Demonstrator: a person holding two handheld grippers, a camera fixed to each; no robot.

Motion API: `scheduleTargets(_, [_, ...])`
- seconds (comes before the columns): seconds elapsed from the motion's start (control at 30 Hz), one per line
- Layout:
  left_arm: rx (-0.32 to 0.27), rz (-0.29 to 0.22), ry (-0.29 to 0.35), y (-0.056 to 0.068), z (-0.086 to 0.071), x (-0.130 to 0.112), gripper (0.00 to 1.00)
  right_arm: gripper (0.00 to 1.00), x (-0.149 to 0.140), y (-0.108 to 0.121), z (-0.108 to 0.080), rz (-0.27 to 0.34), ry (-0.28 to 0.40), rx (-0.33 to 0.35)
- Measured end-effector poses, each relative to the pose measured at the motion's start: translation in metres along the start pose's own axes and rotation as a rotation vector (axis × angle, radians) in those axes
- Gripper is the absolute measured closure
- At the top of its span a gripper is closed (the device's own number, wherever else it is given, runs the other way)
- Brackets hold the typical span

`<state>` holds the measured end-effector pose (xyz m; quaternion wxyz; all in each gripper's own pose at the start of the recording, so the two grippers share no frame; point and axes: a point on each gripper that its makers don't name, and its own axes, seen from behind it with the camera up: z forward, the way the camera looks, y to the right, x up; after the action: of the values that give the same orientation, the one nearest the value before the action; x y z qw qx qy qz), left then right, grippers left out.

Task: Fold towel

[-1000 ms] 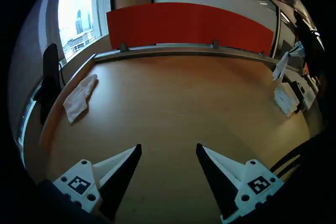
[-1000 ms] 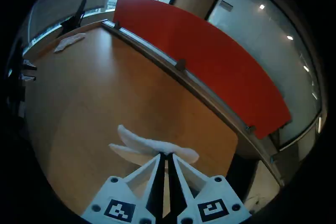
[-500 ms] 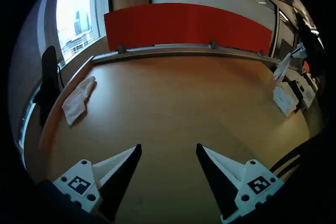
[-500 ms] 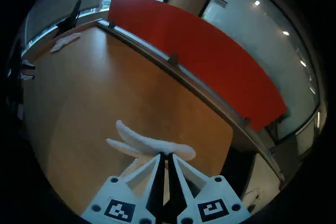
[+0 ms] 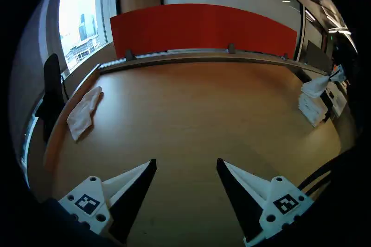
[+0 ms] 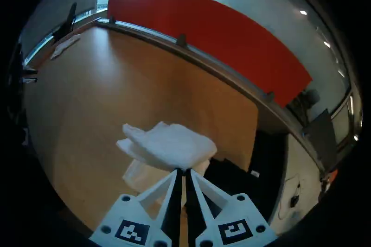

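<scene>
Towel (image 6: 167, 147) sits bunched in the right gripper (image 6: 184, 171), whose jaws are pressed together on its near edge. It is held up off the wooden surface (image 6: 116, 89), close to the surface's right end. Just under it lies more white cloth (image 6: 137, 177); whether it is part of the same piece cannot be told. The left gripper (image 5: 185, 161) hovers low over the surface, jaws spread wide and holding nothing. A spare towel (image 5: 83, 112) lies folded at the far left edge, near a dark chair (image 5: 50, 94). A red divider (image 5: 204, 27) runs along the back.
</scene>
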<state>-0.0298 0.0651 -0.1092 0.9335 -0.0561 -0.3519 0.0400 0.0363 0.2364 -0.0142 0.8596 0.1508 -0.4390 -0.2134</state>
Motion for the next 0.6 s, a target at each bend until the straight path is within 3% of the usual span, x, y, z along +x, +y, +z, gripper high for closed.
scheduleTargets(0.3, [-0.008,0.014,-0.003,0.006,-0.003,-0.001,0.03,0.95,-0.066,-0.003,0.011,0.103,-0.072,-0.003])
scheduleTargets(0.6, [-0.003,0.026,-0.002,0.006,-0.008,0.0,0.03,0.95,-0.091,-0.001,0.025,0.16,-0.111,-0.024])
